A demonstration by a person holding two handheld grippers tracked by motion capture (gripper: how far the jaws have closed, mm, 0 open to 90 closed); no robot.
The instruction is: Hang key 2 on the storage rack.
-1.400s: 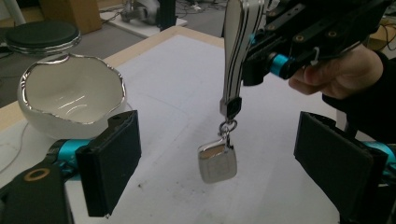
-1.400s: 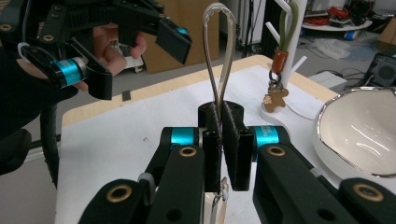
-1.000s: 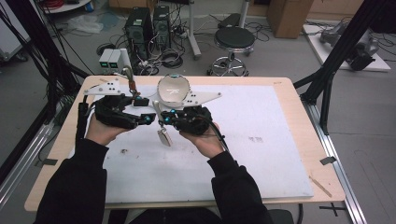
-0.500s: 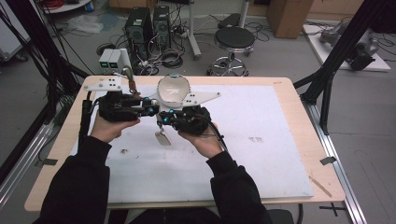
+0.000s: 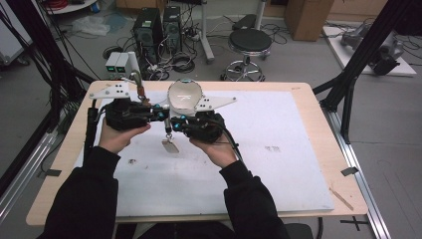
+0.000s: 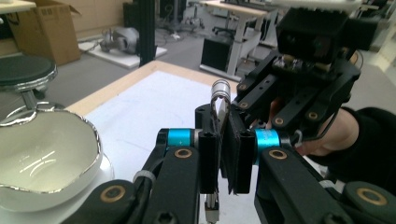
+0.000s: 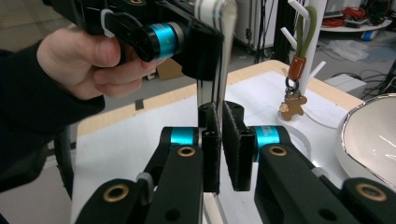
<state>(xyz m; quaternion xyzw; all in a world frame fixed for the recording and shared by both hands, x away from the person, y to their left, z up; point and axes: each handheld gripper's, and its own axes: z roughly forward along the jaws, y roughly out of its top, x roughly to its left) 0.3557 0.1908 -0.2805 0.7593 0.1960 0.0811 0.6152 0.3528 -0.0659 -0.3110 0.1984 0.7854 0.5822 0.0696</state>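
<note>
- Holding a spoon (image 5: 169,137) upright above the mat's (image 5: 278,169) middle, we clamp both grippers on its handle.
- Left gripper (image 6: 224,158) grips higher, right gripper (image 7: 219,144) below, likely for handover.
- Bowl (image 5: 183,94) waits at twelve o'clock.

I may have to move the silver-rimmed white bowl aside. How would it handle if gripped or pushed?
The bowl looks glazed and glossy, so probably slippery in tongs and breakable if dropped. It sits wide and low, so a push would likely slide it rather than tip it. Its wavy rim may give an uneven grip.
</note>
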